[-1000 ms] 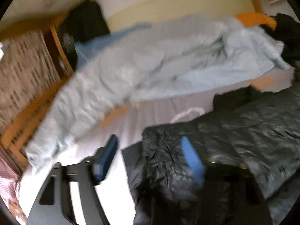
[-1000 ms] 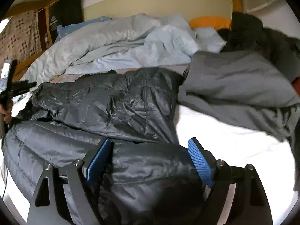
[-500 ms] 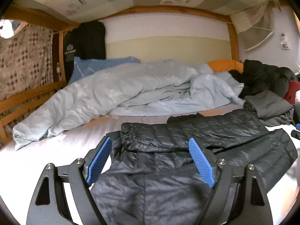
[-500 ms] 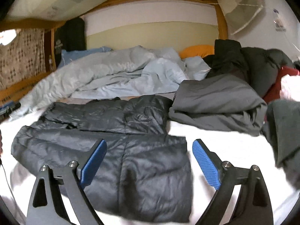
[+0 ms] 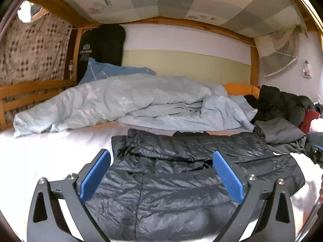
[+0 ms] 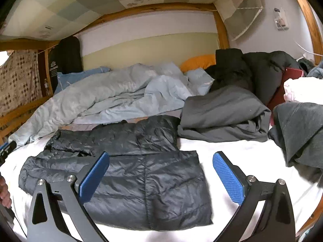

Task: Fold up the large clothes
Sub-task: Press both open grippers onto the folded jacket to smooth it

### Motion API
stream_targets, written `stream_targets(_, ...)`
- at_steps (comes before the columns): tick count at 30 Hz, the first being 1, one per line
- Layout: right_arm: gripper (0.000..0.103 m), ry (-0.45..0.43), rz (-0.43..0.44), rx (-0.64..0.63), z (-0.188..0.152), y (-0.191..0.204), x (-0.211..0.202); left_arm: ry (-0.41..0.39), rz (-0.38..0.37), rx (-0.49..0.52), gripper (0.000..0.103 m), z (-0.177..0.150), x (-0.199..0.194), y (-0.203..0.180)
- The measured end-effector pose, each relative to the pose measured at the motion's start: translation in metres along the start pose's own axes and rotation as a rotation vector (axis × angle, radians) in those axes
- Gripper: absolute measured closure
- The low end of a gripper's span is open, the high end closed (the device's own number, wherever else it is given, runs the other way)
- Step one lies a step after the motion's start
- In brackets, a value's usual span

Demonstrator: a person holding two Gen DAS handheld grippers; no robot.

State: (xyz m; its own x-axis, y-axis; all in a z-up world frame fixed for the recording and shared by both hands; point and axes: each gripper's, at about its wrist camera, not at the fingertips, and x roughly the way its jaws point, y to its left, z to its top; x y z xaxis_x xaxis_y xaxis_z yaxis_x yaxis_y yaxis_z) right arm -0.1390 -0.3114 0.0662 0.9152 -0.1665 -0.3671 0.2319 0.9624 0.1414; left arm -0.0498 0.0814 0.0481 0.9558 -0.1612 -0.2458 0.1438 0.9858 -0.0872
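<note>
Black quilted puffer jacket [image 5: 181, 191] lay folded on the white bed [image 5: 50, 153], shiny, creased. Both hand-held grippers, left [image 5: 161, 176] and right [image 6: 161, 176], were apart, holding nothing.

A white-sheeted bed [image 6: 232, 157] is carrying a dark puffer jacket [image 6: 141, 173] lying at lower centre, a pale blue duvet [image 6: 113, 98] bunching across the middle, and grey garments [image 6: 224, 115] piling at the right.
</note>
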Motion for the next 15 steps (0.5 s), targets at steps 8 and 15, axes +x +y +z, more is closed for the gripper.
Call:
stream_targets(8, 0.0, 0.03, -0.025, -0.068, -0.01, 0.013, 0.009, 0.04, 0.024, 0.052, 0.001, -0.039, 0.008, 0.002)
stream_targets(15, 0.0, 0.046, -0.022, -0.077, -0.018, 0.016, 0.016, 0.064, 0.036, 0.106, 0.001, -0.055, 0.012, -0.007)
